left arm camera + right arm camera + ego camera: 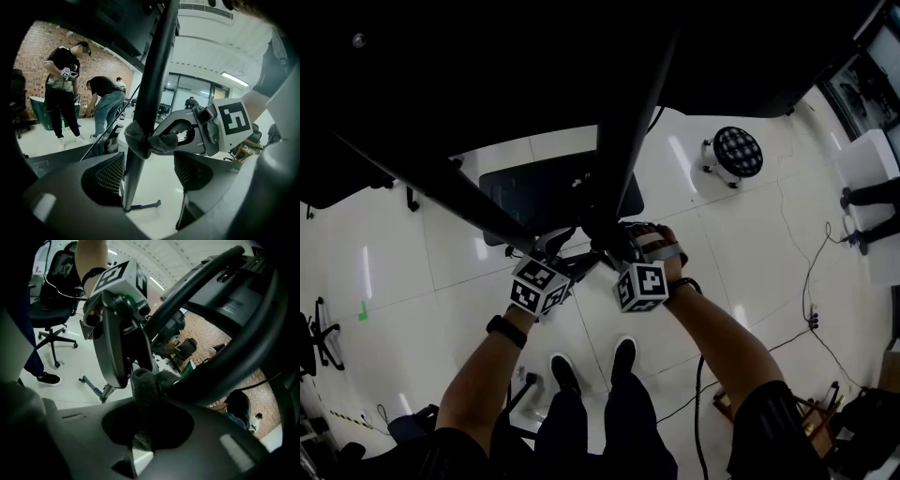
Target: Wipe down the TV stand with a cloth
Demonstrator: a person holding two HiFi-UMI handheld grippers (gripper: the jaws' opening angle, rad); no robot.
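Two grippers met at the TV stand's upright pole. Right gripper: fingers clamped on the grey cloth, which was wrapped against the pole. Left gripper: fingers apart, with the pole passing between them, close to one. Each gripper's cube carried black-and-white square markers. White floor lay open on either side of the pole, and the stand's dark base lay just beyond it.

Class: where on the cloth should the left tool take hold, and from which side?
Probably the free bulge of the cloth on the side of the pole away from the right tool, which pinches the other end. The cloth wraps round the pole, so the left tool, jaws open, should come in across the pole onto that bulge.
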